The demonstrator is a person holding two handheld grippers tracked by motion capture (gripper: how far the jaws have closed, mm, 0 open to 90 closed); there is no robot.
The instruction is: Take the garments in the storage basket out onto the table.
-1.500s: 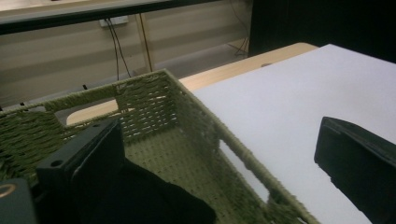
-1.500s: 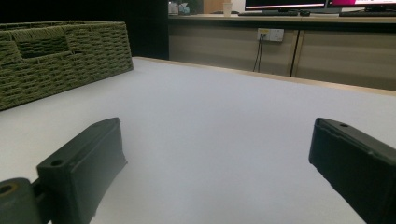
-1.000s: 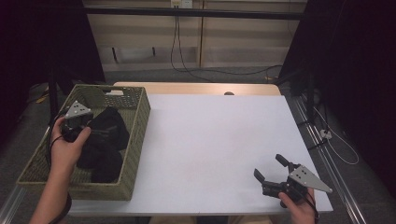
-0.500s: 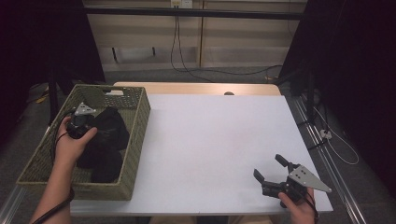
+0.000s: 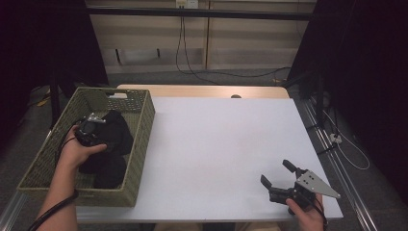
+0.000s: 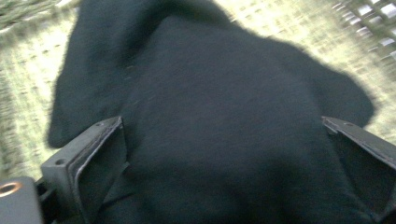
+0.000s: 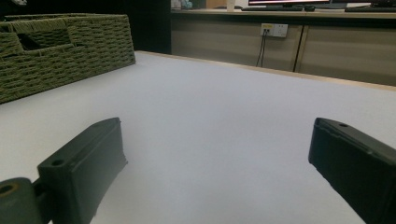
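In the high view, the jaws of the left gripper (image 5: 91, 129) are hidden by the hand that holds it and by the black cloth (image 5: 113, 142) beneath it, so their spread cannot be read there. The cloth is bundled inside the woven basket (image 5: 142, 120), which stands at the left edge of the white table (image 5: 226, 139); the gripper is pressed down into the upper part of the bundle. How many pieces make up the cloth cannot be told, as its folds merge into one dark mass. The near end of the basket is partly covered by the person's forearm. The right gripper (image 5: 279, 178) is seen near the table's front right corner, well apart from the basket, with its jaws spread wide and nothing between them.

In the left gripper view, the picture is blurred. The black cloth (image 6: 224, 121) is seen lying between the two jaws, which stand far apart at either side of it, released rather than clamped; whether the pads touch the fabric cannot be made out. The basket's weave (image 6: 28, 93) is seen around the cloth, smeared by the blur.

In the right gripper view, both jaws are seen wide apart over the bare table (image 7: 224, 121), with nothing held. The basket (image 7: 70, 46) is seen far off at upper left, cut off by the frame edge.
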